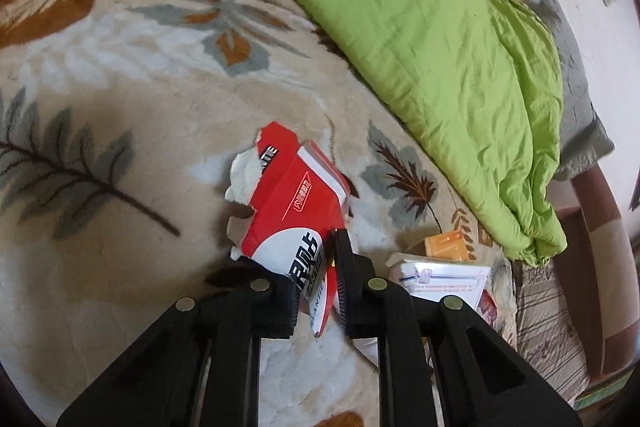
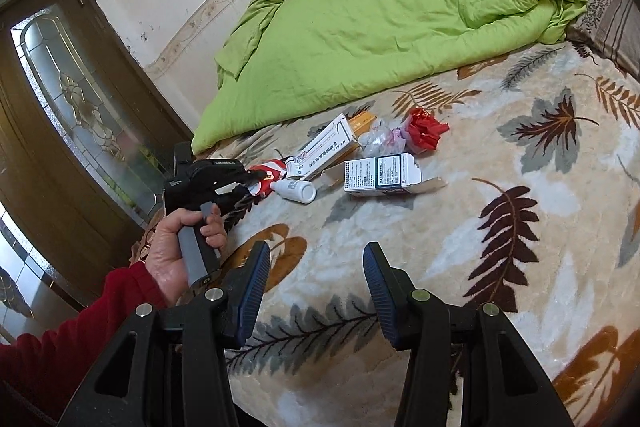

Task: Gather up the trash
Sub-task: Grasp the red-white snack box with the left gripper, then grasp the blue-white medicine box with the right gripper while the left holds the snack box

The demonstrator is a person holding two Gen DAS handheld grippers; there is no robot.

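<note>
A torn red and white carton [image 1: 292,203] lies on the leaf-patterned blanket [image 1: 120,87]. My left gripper [image 1: 316,279] is shut on the carton's near end. In the right wrist view a hand [image 2: 176,247] in a red sleeve holds that left gripper [image 2: 244,181], with the red carton [image 2: 266,179] in its jaws. My right gripper [image 2: 316,255] stands open above the blanket with nothing in it. Beyond it lie a small white bottle [image 2: 298,191], a long white box [image 2: 324,151], a blue and white box [image 2: 384,175] and a crumpled red wrapper [image 2: 426,131].
A green duvet [image 2: 380,19] is heaped along the far side of the bed. A white box [image 1: 444,277] and an orange box [image 1: 446,245] lie right of the carton. A clear plastic bag [image 2: 380,139] sits by the wrapper. A brown glazed door [image 2: 60,87] stands at left.
</note>
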